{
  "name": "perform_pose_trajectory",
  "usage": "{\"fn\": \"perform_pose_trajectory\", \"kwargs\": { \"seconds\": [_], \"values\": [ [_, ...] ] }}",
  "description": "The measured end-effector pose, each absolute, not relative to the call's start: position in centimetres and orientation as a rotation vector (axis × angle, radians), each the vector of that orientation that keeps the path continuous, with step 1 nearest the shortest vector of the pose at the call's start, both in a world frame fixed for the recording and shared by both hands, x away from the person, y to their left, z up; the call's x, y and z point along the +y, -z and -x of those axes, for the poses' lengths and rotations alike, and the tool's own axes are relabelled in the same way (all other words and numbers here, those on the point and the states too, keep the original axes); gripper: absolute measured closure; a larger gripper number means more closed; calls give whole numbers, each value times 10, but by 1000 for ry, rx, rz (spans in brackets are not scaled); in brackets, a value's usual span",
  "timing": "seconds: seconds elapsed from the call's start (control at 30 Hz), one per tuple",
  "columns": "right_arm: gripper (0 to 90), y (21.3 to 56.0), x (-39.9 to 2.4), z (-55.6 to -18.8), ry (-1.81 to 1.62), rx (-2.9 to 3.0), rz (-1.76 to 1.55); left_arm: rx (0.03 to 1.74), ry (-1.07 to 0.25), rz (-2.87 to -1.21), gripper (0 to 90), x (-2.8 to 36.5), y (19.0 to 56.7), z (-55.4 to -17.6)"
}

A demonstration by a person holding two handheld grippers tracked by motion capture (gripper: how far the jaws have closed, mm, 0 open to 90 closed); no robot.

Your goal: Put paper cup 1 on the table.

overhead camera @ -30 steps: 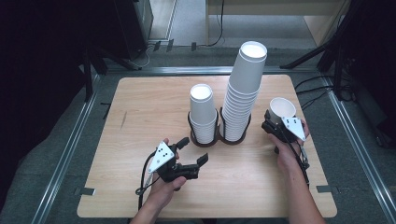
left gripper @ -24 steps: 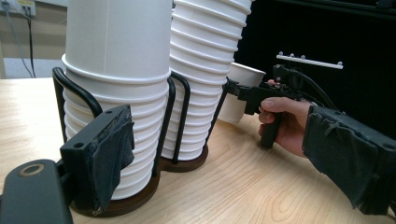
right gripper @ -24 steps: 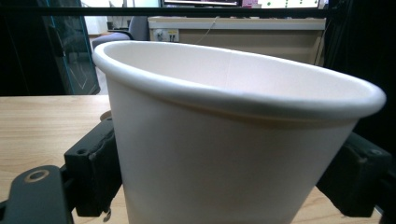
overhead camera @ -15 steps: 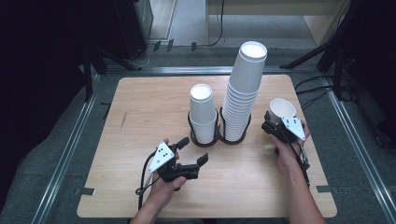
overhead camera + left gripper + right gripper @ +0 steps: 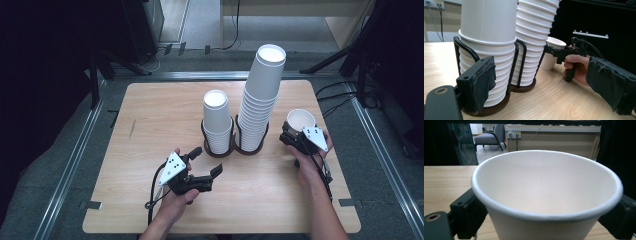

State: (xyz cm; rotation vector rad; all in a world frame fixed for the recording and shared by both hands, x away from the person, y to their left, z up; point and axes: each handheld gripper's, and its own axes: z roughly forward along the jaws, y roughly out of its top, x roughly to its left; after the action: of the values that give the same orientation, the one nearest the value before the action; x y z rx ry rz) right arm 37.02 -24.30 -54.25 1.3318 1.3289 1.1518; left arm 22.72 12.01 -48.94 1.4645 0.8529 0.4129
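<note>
A single white paper cup [image 5: 300, 119] stands upright on the wooden table [image 5: 150, 120] at the right. My right gripper [image 5: 295, 135] reaches around its lower wall. Its jaws have just been opening, and the cup [image 5: 544, 195] stands between them without being squeezed. Left of it a black wire holder [image 5: 227, 150] carries a short stack of cups [image 5: 216, 122] and a tall stack [image 5: 260, 95]. My left gripper [image 5: 207, 161] hovers in front of the holder, open, with nothing between its fingers [image 5: 484, 82].
The table's right edge [image 5: 345, 165] runs close behind my right hand. Metal rails [image 5: 75, 165] border the table on both sides. Bare wood lies at the far left and along the front. Dark stands and cables sit on the floor beyond.
The right gripper's jaws look slightly wider around the single cup. Both hands, the cup and the stacks stay where they were.
</note>
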Motion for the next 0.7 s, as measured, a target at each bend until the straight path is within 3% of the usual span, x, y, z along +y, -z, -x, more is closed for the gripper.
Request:
{"fn": "perform_pose_trajectory", "kwargs": {
  "seconds": [0.1, 0.7],
  "values": [
    [0, 541, -244, -369, -1163, 1338, -1325, 852, -411, -1465, 95, 120, 490, -227],
    [0, 541, -249, -342, -1175, 1398, -1242, 855, -415, -1468, 95, 118, 490, -228]
  ]
}}
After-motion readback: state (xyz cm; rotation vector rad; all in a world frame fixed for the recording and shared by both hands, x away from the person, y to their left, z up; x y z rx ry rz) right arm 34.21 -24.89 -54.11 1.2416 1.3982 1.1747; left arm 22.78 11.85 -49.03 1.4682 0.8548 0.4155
